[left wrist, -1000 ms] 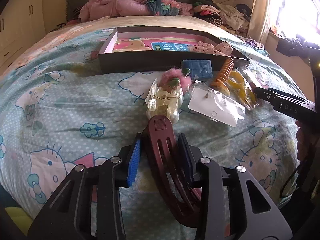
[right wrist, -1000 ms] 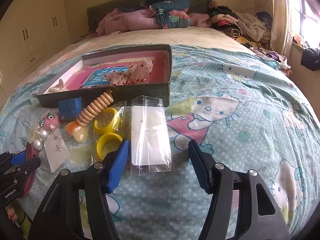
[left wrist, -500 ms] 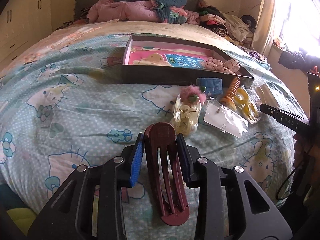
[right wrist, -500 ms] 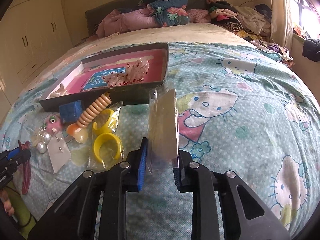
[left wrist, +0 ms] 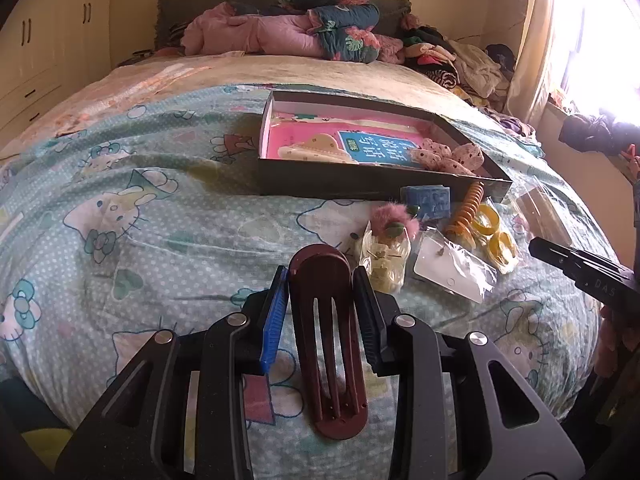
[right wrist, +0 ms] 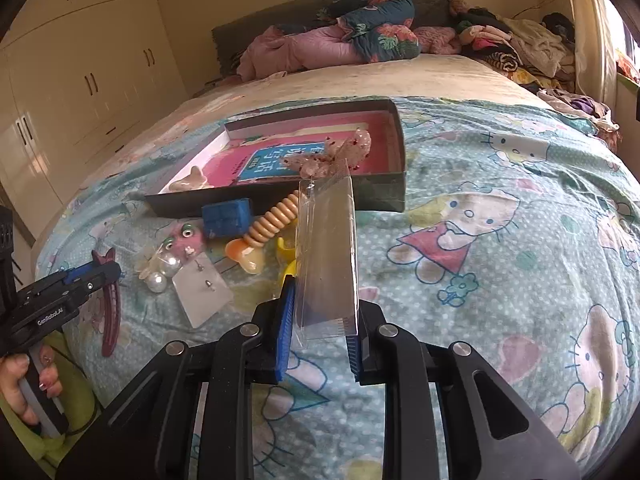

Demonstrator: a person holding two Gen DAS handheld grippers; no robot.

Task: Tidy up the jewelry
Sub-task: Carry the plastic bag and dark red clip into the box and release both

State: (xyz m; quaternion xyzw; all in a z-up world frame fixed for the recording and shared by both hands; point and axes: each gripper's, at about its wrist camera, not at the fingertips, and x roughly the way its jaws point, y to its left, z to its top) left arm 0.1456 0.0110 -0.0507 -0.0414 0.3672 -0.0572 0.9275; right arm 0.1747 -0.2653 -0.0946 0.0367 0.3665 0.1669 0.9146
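My left gripper (left wrist: 320, 280) is shut on a dark red hair clip (left wrist: 326, 344), held above the bedspread short of the loose pile. The right wrist view shows that same gripper (right wrist: 86, 276) and clip (right wrist: 110, 312) at the far left. My right gripper (right wrist: 325, 300) is shut on a clear plastic packet (right wrist: 326, 248), which stands upright off the bed in front of the box. The open box (left wrist: 360, 184) with a pink lining lies further up the bed, holding a spotted fabric piece (left wrist: 448, 156).
Loose on the bedspread near the box are a blue case (left wrist: 426, 200), an orange spiral clip (left wrist: 466, 212), yellow rings (left wrist: 494, 236), a pink fuzzy piece (left wrist: 394, 222), an earring card (left wrist: 452, 274) and a pearl bag (right wrist: 162, 272). Clothes are heaped at the headboard (left wrist: 280, 28). A hand (right wrist: 24, 380) grips the left handle.
My right gripper closed on the clear packet that lay flat and raised it upright off the bed. My left gripper drew back and up from the pile with the hair clip.
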